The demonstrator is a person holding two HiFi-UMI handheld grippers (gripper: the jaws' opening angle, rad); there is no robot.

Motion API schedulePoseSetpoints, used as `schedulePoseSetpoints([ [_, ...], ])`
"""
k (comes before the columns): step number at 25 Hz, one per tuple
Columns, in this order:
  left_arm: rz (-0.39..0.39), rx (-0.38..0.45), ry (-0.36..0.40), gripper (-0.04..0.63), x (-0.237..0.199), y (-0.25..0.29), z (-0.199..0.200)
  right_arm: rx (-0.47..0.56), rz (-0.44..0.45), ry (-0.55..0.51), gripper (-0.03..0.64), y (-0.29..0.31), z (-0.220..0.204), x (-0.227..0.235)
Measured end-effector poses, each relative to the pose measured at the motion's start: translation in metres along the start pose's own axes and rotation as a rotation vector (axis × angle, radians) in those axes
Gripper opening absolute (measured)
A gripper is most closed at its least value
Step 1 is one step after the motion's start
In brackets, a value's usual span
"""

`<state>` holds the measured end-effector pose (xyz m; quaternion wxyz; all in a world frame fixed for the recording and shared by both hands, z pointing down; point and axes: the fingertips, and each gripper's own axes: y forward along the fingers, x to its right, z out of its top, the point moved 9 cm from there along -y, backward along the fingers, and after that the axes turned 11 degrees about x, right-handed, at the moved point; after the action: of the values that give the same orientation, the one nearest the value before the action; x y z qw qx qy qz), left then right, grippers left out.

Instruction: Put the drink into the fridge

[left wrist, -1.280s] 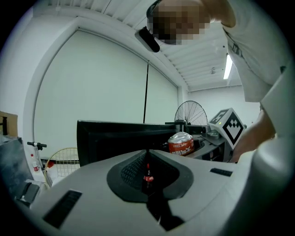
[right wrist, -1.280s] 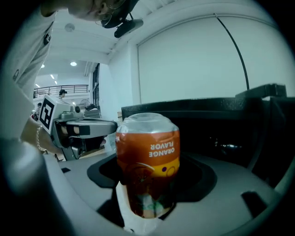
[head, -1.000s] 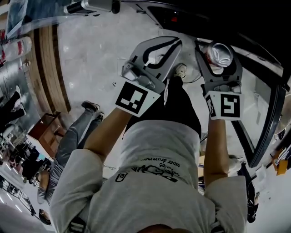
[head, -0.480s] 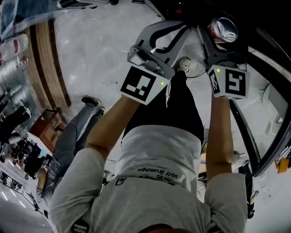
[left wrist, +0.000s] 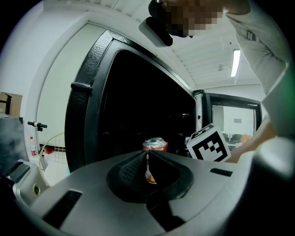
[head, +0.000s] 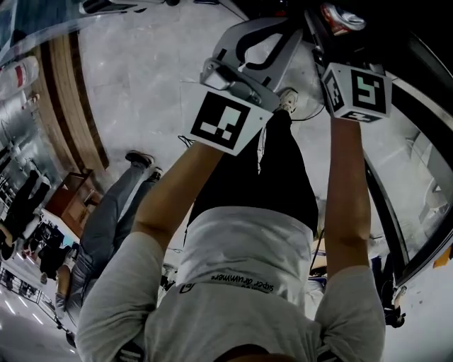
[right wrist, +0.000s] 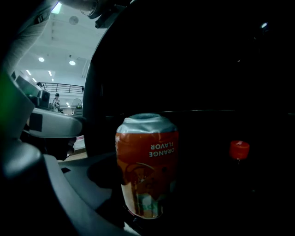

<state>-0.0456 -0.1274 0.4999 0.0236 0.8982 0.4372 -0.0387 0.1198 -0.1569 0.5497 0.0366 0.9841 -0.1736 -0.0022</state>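
Observation:
An orange-flavour drink can stands upright between the jaws of my right gripper, which is shut on it. In the head view the can sits at the top edge, just inside the fridge's dark opening. My left gripper is shut with nothing in it, its pads touching. It hangs beside the right one, left of the can, in front of the fridge.
A red bottle cap shows inside the dark fridge, right of the can. The fridge's black door frame stands at the left, its open door at the right. A person's legs stretch across the floor at the left.
Both grippers have moved forward towards the fridge opening. The can has gone from the upper right of the head view to its top edge, into the dark.

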Motion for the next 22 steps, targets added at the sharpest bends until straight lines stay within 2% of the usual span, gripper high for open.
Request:
schedulePoseSetpoints([
  [10, 0.062, -0.019, -0.009, 0.029, -0.009, 0.017, -0.019, 0.029, -0.035, 0.030, 0.337, 0.039, -0.021, 0.018],
  [22, 0.039, -0.024, -0.002, 0.029, -0.010, 0.018, -0.028, 0.030, -0.061, 0.050, 0.337, 0.058, -0.048, 0.024],
])
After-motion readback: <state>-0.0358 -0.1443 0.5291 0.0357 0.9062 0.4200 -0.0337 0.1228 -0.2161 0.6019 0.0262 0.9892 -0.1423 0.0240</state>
